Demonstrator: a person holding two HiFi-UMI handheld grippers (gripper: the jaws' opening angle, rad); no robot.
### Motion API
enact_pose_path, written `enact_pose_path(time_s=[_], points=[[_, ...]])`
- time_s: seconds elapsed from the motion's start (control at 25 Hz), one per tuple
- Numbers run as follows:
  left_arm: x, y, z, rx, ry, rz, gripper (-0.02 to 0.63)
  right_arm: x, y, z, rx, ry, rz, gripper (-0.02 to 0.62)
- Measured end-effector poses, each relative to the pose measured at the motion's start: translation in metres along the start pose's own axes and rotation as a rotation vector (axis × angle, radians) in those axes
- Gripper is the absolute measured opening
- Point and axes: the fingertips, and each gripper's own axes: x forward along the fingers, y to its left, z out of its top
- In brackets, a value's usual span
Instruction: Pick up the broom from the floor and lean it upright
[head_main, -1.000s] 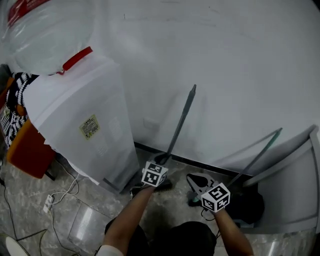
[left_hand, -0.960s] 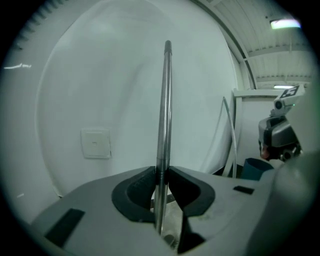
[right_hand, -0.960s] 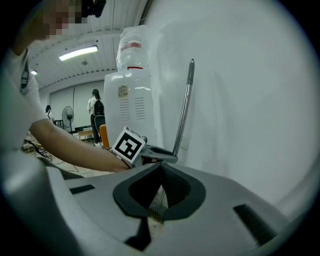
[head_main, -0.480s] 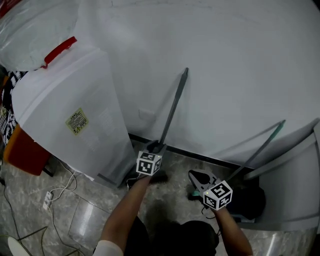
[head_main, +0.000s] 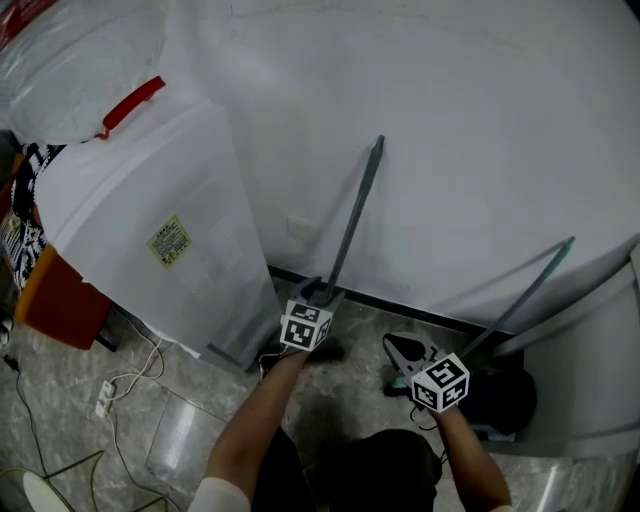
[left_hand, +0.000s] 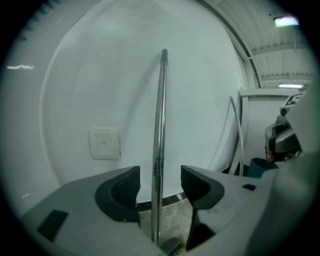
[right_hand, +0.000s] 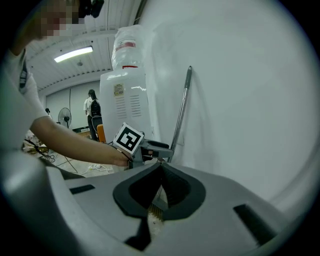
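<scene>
The broom (head_main: 355, 215) stands up and leans on the white wall (head_main: 480, 150). Its thin grey handle (left_hand: 160, 125) touches the wall near the top. The bottom end is down by the dark strip at the foot of the wall, and the head view does not show it well.

The left gripper (head_main: 322, 293) is low on the handle. Its 2 jaws have just been opening. Now they are wide apart, with the handle between them. The black pads (left_hand: 122, 192) do not touch it.

The right gripper (head_main: 400, 352) is off to the right, near the floor (head_main: 170, 400). It points at the left gripper (right_hand: 150, 147). Its jaw tips are together. Something like bristles shows low down behind them, but I cannot tell what it is.

A big white water cooler (head_main: 160, 230) stands just to the left of the broom, with a clear bottle (head_main: 90, 70) on top. A small white wall plate (left_hand: 104, 143) sits between them. On the right, 1 more thin stick (head_main: 525, 290) leans on the wall, beside a white cupboard (head_main: 590, 380). Wires (head_main: 130, 375) and a plug strip (head_main: 103, 400) lie on the floor by the cooler. An orange seat (head_main: 55, 290) is at the far left. Far back in the right gripper view, a person (right_hand: 92, 107) stands near a fan (right_hand: 65, 117).
</scene>
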Motion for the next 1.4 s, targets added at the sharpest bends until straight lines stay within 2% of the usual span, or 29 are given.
enact_pose_path(time_s=[0.12, 0.32, 0.64, 0.8, 1.0, 1.4], points=[[-0.014, -0.006, -0.004, 0.037, -0.002, -0.008, 0.233, -0.006, -0.001, 0.005, -0.022, 0.026, -0.017, 0.0], [-0.045, -0.004, -0.001, 0.034, -0.04, -0.018, 0.232, -0.011, 0.004, 0.013, -0.054, 0.053, -0.046, 0.0], [-0.08, -0.029, -0.011, 0.122, -0.045, -0.173, 0.126, -0.006, 0.008, 0.01, 0.02, 0.045, -0.079, 0.0], [-0.09, -0.046, -0.035, 0.117, -0.001, -0.218, 0.09, 0.004, 0.003, -0.007, 0.052, 0.056, -0.104, 0.0], [-0.102, -0.063, -0.039, 0.122, 0.007, -0.296, 0.025, 0.005, 0.011, -0.016, 0.046, 0.042, -0.065, 0.0], [-0.1, -0.074, -0.047, 0.085, -0.056, -0.349, 0.012, 0.013, 0.005, -0.044, 0.084, 0.012, -0.058, 0.0]])
